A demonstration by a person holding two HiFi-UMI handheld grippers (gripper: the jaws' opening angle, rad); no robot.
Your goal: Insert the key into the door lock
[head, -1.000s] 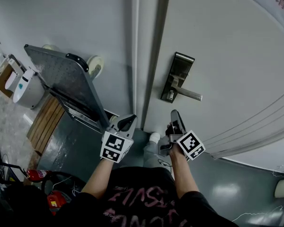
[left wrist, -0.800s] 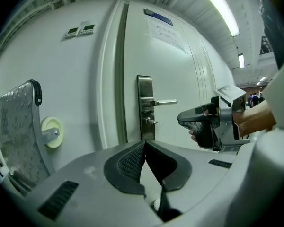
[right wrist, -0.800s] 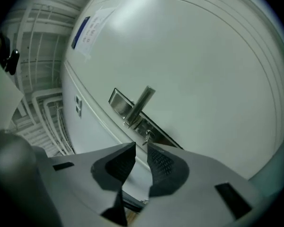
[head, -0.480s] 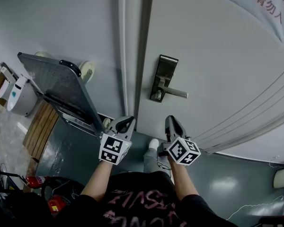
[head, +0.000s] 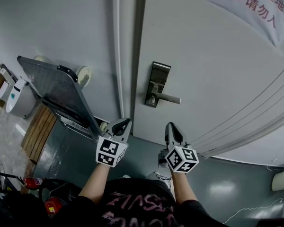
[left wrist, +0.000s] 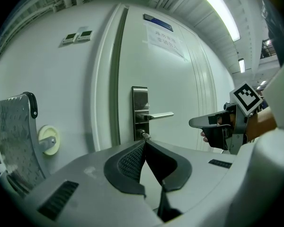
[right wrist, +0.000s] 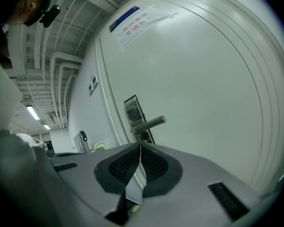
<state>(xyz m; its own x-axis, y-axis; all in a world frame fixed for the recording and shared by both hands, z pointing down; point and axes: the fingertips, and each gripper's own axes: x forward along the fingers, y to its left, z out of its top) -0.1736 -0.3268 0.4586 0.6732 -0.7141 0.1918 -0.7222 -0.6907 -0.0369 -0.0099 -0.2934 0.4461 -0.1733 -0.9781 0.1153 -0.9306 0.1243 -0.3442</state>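
Up against the left edge of the door (head: pixel 203 65), right beside the door frame (head: pixel 128 56), sits the steel lock plate (head: pixel 156 79), with its lever handle (head: pixel 169 98) sticking out to the right. From the head view both grippers hang low in front of it, well short of the door. The left gripper (head: pixel 124 122) is roughly under the frame and the right gripper (head: pixel 171 126) is under the handle. There's a clear gap between the two and open air up to the lock. Right of the handle the door face is plain, with a paper sign (head: pixel 251 4) near its top right corner.

The left side is tighter. A folded platform trolley (head: pixel 57 91) leans on the wall (head: pixel 52 18), its lower end near the left gripper, with a white wheel (head: pixel 84 74) poking out behind it. Further left on the floor (head: pixel 227 183) are a wooden pallet (head: pixel 38 126), a white plastic unit (head: pixel 16 98) and a red canister (head: pixel 32 179).

Left gripper view: the jaws are closed, pad tips meeting, and I can't make out anything pinched between them. Just above the tips, in line with the bottom of the lock plate, there's a little metal stub (left wrist: pixel 144 135). I can't tell if that's the key or just the lock cylinder. The right gripper shows at the right edge, about level with the handle and clear of the door.

Right gripper view: the pads are pressed together with only a thin line between them, and nothing visible is held there. The tips point at the lower part of the lock plate, under the handle. To the right it's all open door face, and the trolley is small and far off at the left.
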